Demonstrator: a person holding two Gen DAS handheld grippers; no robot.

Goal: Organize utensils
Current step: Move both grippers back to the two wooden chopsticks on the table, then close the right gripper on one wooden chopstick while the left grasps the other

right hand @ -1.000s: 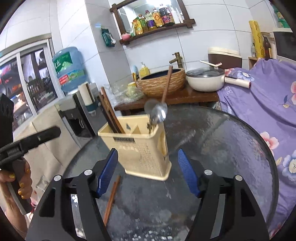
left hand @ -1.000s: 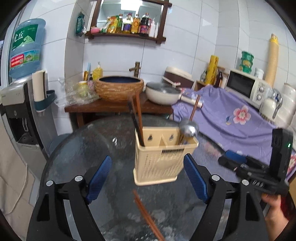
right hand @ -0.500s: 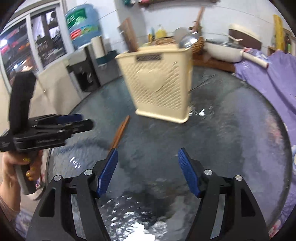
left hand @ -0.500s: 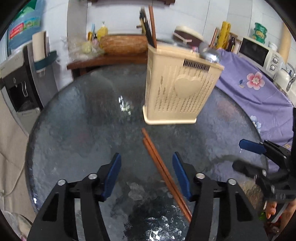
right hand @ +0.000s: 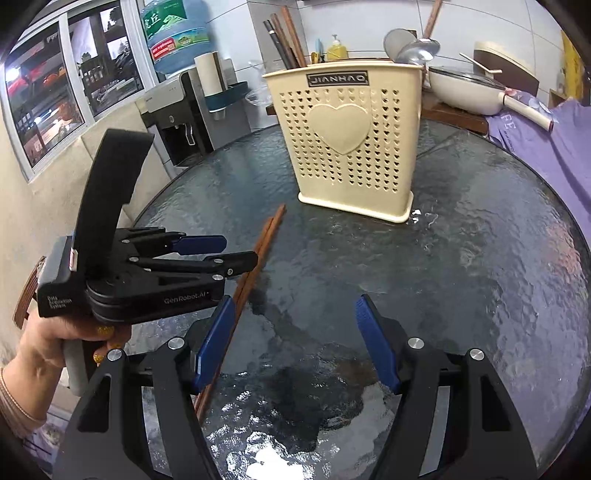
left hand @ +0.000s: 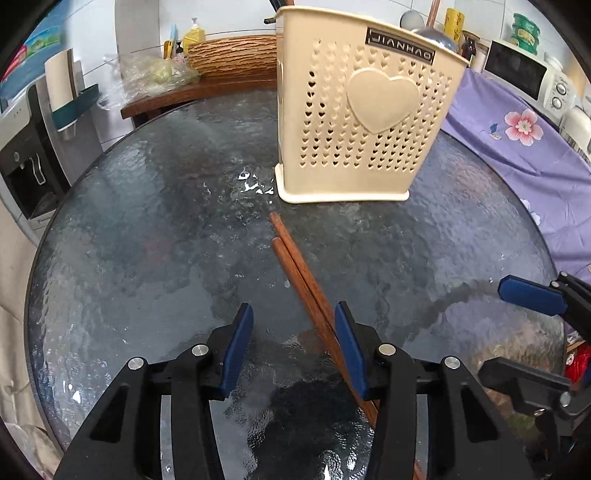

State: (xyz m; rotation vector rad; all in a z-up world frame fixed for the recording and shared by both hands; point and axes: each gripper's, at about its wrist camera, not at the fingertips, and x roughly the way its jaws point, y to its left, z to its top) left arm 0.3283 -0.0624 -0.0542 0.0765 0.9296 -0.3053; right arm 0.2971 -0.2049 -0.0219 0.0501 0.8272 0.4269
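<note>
A pair of brown wooden chopsticks [left hand: 300, 271] lies on the round dark glass table [left hand: 147, 240], in front of a cream perforated utensil holder [left hand: 364, 125] with a heart on it. The holder has chopsticks [right hand: 286, 35] and a metal ladle [right hand: 417, 48] standing in it. My left gripper [left hand: 293, 314] is open, low over the table, with the near part of the chopsticks running between its fingers by the right pad. My right gripper [right hand: 295, 314] is open and empty, to the right of the chopsticks [right hand: 258, 258]. The left gripper also shows in the right wrist view [right hand: 221, 249].
A purple flowered cloth [left hand: 517, 129] covers the counter at right, with a microwave [left hand: 532, 74] behind. A wooden side table [left hand: 207, 88] holds a woven basin and a pan [right hand: 465, 88]. A water dispenser [right hand: 173, 107] stands at left.
Both grippers have come down from above the holder to just over the table. The left gripper has narrowed and moved up around the lying chopsticks.
</note>
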